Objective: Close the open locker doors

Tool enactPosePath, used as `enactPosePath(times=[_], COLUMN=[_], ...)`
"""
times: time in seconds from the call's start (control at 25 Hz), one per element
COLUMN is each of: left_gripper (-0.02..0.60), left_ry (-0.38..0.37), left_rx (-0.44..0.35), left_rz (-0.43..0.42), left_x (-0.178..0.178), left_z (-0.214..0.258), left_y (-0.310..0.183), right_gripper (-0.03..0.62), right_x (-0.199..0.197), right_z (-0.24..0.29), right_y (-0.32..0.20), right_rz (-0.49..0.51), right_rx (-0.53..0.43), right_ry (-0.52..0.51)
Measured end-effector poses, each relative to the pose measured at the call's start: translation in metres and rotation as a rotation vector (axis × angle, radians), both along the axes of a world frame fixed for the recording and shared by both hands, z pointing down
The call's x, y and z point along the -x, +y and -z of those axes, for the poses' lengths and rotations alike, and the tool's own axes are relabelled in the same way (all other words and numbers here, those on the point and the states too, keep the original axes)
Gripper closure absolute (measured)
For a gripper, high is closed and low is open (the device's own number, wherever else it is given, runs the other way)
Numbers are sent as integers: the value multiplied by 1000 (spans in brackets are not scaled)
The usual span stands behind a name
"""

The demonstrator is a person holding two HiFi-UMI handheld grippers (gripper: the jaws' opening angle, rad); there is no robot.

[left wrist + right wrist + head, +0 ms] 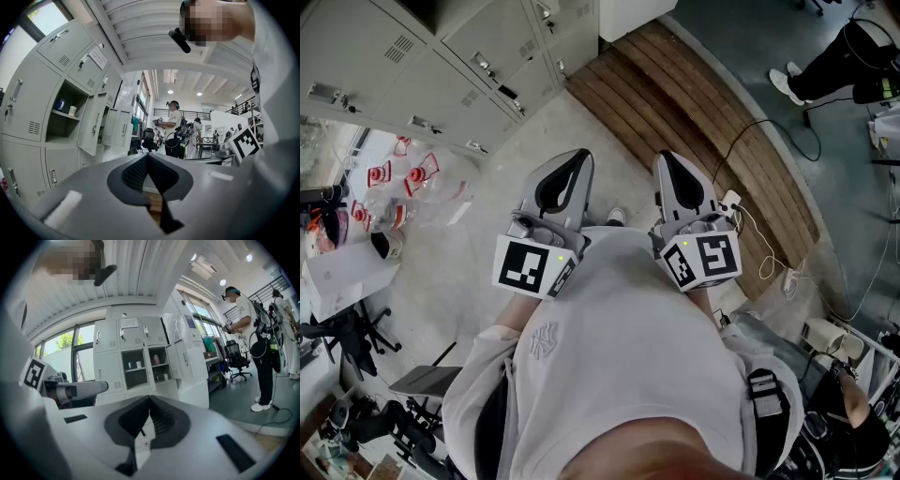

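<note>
This looks like the approach step: no door is touched yet. At left stand the grey sheet-metal lockers [28, 108], and one flat door [91, 129] hangs swung out from a shelved compartment holding cups [71, 110]. The left gripper [148, 158] has its ribbed jaws pressed together on nothing. The right gripper [150, 400] is likewise closed and empty, facing two open compartments [136, 365]. The next move calls for stepping nearer and pushing each door flat
</note>
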State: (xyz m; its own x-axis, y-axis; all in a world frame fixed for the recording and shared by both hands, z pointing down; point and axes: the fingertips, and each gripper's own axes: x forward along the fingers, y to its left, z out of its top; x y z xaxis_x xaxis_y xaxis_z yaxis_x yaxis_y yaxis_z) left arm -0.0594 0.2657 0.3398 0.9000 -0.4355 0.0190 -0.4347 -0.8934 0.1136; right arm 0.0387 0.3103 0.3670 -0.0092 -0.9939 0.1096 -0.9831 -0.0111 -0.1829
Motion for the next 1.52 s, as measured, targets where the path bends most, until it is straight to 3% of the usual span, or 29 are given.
enactPosePath(times=[0.56, 0.88, 1.12, 1.52], left_gripper=[580, 580, 580, 580], left_ry=[-8, -27, -28, -3], left_rx=[-1, 24, 35, 4], left_rz=[32, 85, 119, 188], left_x=[-23, -18, -14, -3], left_z=[-3, -11, -17, 5], left_y=[15, 0, -41, -164], right_gripper=[582, 580, 580, 582], right_x=[-17, -18, -18, -13], right_z=[0, -2, -7, 19], right_y=[9, -8, -50, -176], right_rz=[79, 135, 168, 247], right_rx=[-19, -12, -1, -45], right_ry=[27, 9, 6, 12])
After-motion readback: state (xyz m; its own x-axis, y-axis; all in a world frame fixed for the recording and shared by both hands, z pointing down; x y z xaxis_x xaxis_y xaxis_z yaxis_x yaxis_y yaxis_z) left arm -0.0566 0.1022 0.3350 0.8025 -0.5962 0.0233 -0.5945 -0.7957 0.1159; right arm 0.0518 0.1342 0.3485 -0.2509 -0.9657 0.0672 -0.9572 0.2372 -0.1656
